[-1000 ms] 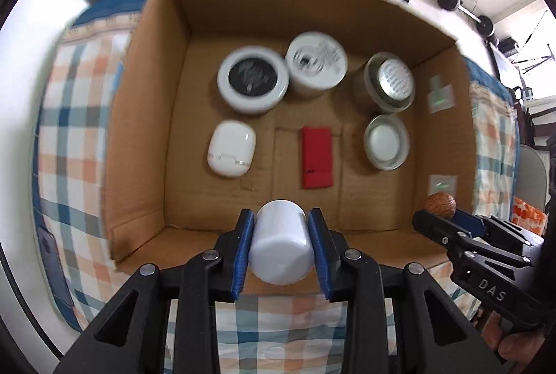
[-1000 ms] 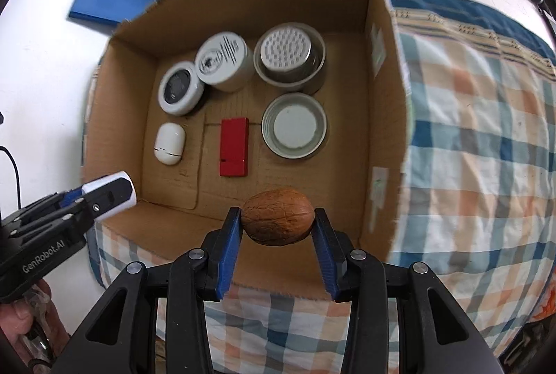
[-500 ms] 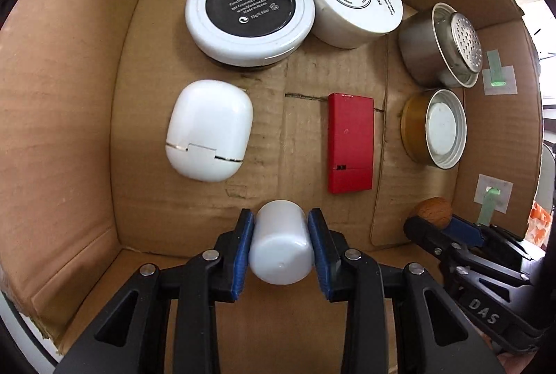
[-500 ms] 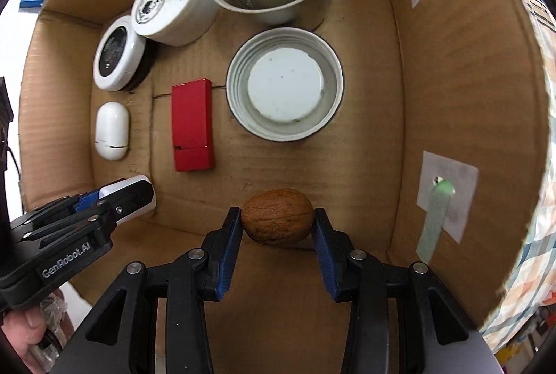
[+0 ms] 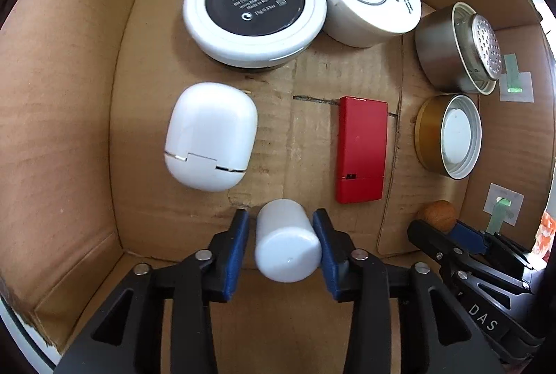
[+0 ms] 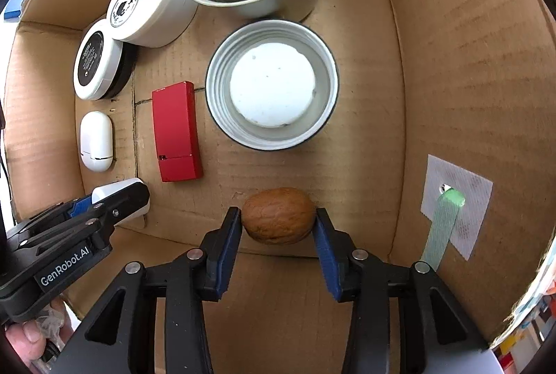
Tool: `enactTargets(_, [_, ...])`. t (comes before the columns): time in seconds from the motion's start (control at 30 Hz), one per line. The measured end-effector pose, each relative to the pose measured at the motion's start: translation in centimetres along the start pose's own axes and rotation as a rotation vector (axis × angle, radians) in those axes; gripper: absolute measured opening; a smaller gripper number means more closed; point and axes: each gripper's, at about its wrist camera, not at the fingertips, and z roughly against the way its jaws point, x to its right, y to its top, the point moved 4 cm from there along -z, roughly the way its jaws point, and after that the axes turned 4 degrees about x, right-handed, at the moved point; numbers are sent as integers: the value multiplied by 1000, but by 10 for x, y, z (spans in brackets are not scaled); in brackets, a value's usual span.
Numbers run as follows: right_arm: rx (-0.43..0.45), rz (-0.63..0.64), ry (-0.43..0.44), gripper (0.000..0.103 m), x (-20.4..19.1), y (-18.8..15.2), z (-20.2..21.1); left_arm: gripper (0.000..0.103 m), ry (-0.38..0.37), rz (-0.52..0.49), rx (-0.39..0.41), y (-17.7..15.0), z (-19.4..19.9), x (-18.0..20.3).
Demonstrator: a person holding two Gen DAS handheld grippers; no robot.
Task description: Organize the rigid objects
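My left gripper [image 5: 283,235] is shut on a small white cylinder bottle [image 5: 286,242], held low inside the cardboard box [image 5: 62,117] near its front wall. My right gripper [image 6: 278,224] is shut on a brown walnut [image 6: 278,216], low over the box floor at the front right. The left gripper and its bottle also show in the right wrist view [image 6: 118,197]. The walnut and right gripper show at the right of the left wrist view [image 5: 438,216].
On the box floor lie a white case [image 5: 210,136], a red flat box [image 5: 361,148], a black-topped white jar [image 5: 253,6], a white tub [image 5: 371,6], a steel strainer cup [image 5: 458,51] and a gold-sided lid [image 5: 450,136]. Box walls close in all around.
Both grippers have gone down from above the box's front edge into the box, each still holding its object. The floor objects now look larger and closer.
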Motion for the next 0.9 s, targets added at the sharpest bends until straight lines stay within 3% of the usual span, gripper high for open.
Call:
enactTargets(0.13, [5,9,7,58,1,-1,7,58,-19,15,23,2,15,1])
enactTargets(0.3, [14,23,18,63,0,-3,19,60,-42,35,59,-5,37,2])
enactTargets(0.47, [49,28,61,64,2,-10,55,75,-45,32,130,-11,71,9])
enactTargets(0.5, [73,34,52,69,4,-11,65,75,-39,30,145,-11,78,11])
enactTargets(0.53, [112,38,30,82,8,-12,78,76,-35,27,161,-13,86,10])
enactTargets(0.57, [144,42,17,86,11,-13,88,76,-33,22,179,-15,95,12])
enactTargets(0.6, [168,49,3,86,13,-13,98,77,-32,19,196,-17,102,13])
enactTargets(0.67, [193,63,-58,86,20,-16,113,97,-24,13,228,-23,117,17])
enactTargets(0.7, [202,64,-75,86,23,-18,118,102,-17,11,242,-25,122,18])
enactTargets(0.9, [230,69,-113,103,27,-41,142,103,12,-10,348,-44,157,22])
